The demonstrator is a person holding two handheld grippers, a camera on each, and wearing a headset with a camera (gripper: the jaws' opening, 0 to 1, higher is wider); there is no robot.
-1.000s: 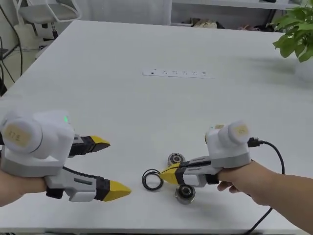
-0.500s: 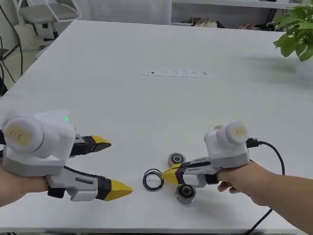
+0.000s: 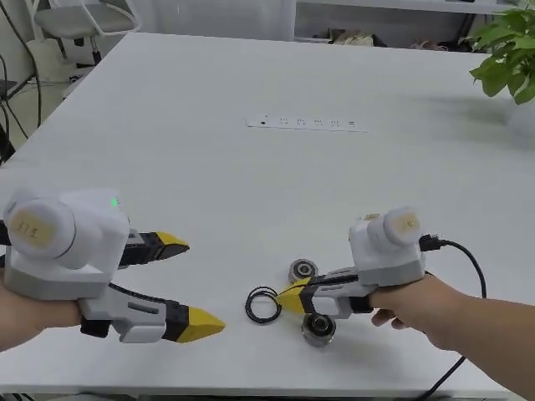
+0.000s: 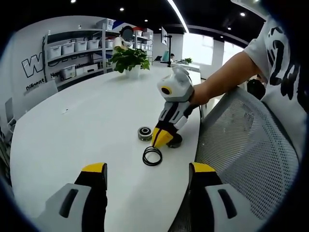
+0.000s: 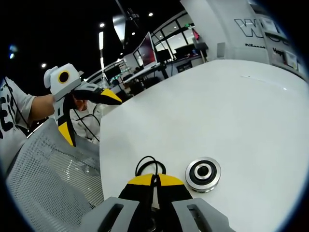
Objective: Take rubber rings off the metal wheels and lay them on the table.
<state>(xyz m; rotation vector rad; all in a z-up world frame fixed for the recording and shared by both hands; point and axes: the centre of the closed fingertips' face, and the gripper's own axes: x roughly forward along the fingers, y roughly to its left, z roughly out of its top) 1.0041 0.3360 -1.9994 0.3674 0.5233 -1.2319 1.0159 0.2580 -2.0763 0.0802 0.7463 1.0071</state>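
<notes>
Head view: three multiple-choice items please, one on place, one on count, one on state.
1. Where do the loose rubber rings lie?
A) on the table, just ahead of the right gripper
B) around a wheel
C) at the table's far edge
2. How many metal wheels are on the table?
A) one
B) two
C) four
3. The left gripper has its jaws:
A) shut
B) spread open, empty
C) clamped on a ring

Answers: 1 A, the black loops lie flat by the yellow tips. 2 B, one wheel lies on each side of the right gripper. 3 B, the left gripper view shows a wide gap.
</notes>
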